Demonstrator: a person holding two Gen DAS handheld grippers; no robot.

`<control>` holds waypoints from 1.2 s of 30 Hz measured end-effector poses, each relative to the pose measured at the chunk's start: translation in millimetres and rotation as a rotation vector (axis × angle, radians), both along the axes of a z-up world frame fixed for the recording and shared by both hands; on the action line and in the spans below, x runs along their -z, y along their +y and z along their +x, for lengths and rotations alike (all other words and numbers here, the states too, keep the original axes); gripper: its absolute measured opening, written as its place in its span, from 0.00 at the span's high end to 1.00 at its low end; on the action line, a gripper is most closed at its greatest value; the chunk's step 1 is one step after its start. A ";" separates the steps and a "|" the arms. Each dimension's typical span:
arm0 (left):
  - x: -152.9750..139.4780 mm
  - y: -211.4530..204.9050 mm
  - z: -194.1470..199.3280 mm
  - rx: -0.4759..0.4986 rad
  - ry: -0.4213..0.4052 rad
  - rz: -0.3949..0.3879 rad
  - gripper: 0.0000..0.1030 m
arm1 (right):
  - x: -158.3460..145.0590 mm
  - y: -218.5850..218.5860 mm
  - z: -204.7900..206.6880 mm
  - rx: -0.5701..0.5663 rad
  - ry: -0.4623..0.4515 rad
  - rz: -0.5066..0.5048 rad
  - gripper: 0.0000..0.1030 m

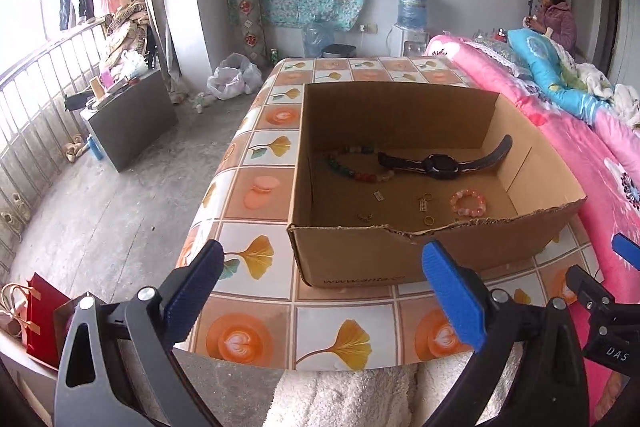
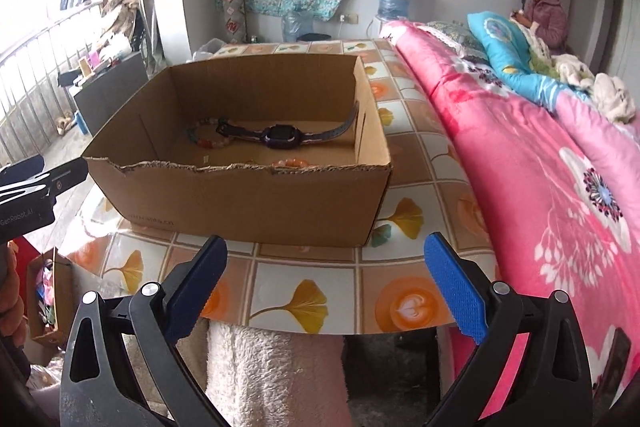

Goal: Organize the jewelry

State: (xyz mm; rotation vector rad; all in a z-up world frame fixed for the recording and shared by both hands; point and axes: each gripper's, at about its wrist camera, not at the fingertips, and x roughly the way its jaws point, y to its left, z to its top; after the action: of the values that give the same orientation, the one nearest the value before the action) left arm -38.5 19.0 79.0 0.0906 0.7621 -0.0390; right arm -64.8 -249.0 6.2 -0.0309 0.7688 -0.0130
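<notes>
An open cardboard box (image 1: 352, 255) (image 2: 240, 195) stands on the tiled tablecloth. Inside lie a dark watch (image 1: 440, 163) (image 2: 280, 135), a multicoloured bead bracelet (image 1: 352, 167) (image 2: 208, 139), a pink bead bracelet (image 1: 469, 203) (image 2: 290, 162), a gold ring (image 1: 429, 220) and small gold charms (image 1: 423, 203). My left gripper (image 1: 324, 259) hangs open before the box's near wall, nothing between its fingers. My right gripper (image 2: 326, 255) is open too, empty, over the table's near edge. In the left wrist view the right gripper's edge (image 1: 600, 291) shows at far right.
The table (image 1: 260, 323) (image 2: 280, 291) has a near edge just under both grippers. A bed with a pink quilt (image 1: 600, 155) (image 2: 540, 167) borders the table's right side. A person (image 1: 554, 15) sits at the far right. A red bag (image 1: 40, 311) stands on the floor at left.
</notes>
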 end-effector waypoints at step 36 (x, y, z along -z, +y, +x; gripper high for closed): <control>29.0 -38.6 56.4 0.002 0.289 -0.035 0.05 | 8.4 0.0 60.3 0.019 0.194 0.129 0.08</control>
State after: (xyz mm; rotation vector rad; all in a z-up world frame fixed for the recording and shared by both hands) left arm 17.9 -19.6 50.0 0.0528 1.0496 -0.0683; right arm -4.5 -249.0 -2.2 0.0990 0.9622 0.0224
